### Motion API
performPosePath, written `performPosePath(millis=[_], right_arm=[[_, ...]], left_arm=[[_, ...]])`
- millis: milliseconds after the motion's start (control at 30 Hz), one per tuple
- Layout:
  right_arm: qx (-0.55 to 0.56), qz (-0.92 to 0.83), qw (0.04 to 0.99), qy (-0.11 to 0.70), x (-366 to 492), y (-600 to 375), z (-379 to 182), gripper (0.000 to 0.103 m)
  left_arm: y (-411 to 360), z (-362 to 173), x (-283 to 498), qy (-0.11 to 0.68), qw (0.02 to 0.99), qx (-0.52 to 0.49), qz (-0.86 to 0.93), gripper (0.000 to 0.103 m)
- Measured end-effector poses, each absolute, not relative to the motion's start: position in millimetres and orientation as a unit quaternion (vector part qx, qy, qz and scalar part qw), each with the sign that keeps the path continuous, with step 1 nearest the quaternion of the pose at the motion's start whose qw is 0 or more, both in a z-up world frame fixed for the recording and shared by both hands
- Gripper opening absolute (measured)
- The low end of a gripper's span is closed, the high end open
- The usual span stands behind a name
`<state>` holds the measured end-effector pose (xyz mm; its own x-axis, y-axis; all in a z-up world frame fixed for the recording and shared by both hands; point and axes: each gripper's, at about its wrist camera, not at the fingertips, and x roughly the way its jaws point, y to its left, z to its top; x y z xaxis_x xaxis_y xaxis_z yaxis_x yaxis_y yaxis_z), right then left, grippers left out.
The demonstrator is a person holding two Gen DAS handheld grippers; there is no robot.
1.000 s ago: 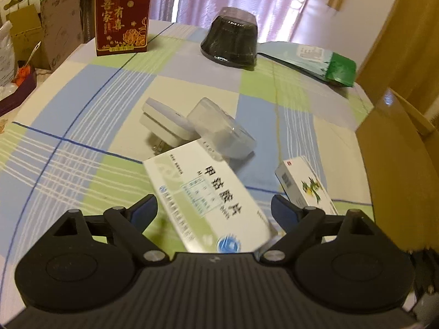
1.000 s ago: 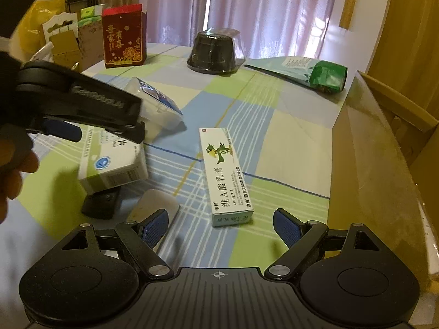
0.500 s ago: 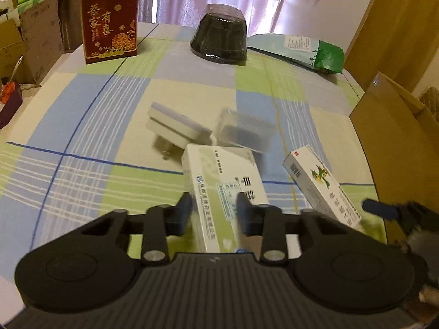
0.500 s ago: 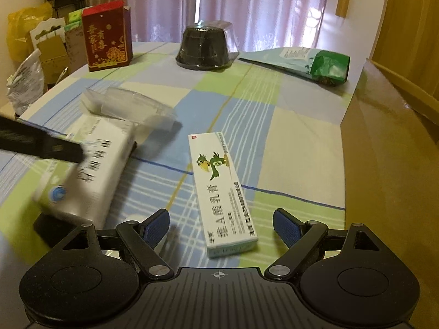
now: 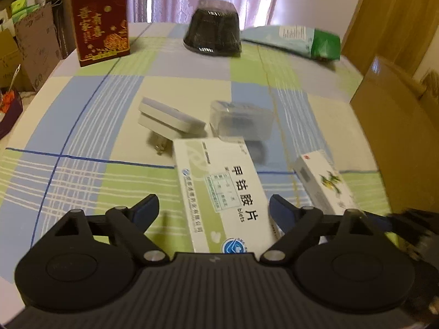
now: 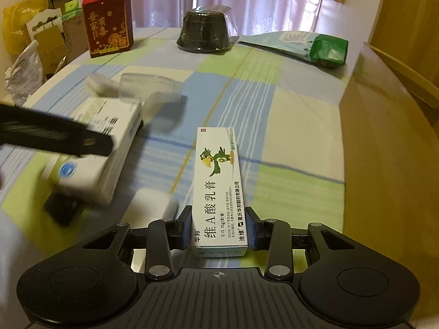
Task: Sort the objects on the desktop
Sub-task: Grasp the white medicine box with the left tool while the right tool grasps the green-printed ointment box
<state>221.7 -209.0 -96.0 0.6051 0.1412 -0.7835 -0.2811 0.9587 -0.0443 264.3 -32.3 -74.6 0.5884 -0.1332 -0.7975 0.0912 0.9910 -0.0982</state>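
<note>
One tool open, one tool shut

The left tool [image 5: 214, 209] has its fingers spread wide apart. The right tool [image 6: 219, 226] has its fingers squeezed in tight on a box.

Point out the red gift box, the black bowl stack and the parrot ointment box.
Red gift box [image 6: 109, 24], right wrist view, front face.
Black bowl stack [image 6: 203, 31], right wrist view, side wall.
Parrot ointment box [image 6: 218, 181], right wrist view, top face.

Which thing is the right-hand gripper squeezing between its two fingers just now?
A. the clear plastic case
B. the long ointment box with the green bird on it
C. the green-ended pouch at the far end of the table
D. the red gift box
B: in the right wrist view the right gripper has its blue pads pressed against both sides of the ointment box, near its close end.
</note>
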Motion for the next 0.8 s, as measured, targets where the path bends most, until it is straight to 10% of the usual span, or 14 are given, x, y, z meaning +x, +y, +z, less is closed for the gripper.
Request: performPosePath(millis=[100, 400, 500, 600, 700, 800], right_arm=[[-0.073, 0.117, 0.892, 0.430, 201.8, -213.1, -94.0, 0.038], [-0.051, 0.113, 0.889, 0.440, 163.0, -225.3, -85.6, 0.038], [-0.045, 0.111, 0.889, 0.442, 153.5, -228.1, -84.0, 0.038], [-0.040, 0.107, 0.889, 0.443, 146.5, -230.8, -82.8, 0.038], [-0.040, 0.102, 0.892, 0.438, 142.5, -233.3, -81.0, 0.038], [-0.046, 0.102, 0.893, 0.436, 141.1, -234.7, -82.2, 0.038]], left_arm=[[-36.0, -79.1, 263.2, 0.444, 0.894, -0.009, -0.065, 0.079], [-24.9, -64.1, 247.3, 0.430, 0.896, -0.001, -0.115, 0.019], [-23.5, -63.3, 239.7, 0.432, 0.892, 0.000, -0.132, 0.018], [-29.5, -63.5, 236.0, 0.432, 0.892, 0.006, -0.132, 0.022], [-34.9, -64.1, 238.8, 0.431, 0.896, -0.010, -0.111, 0.075], [-48.2, -66.7, 243.3, 0.425, 0.900, 0.001, -0.099, 0.080]])
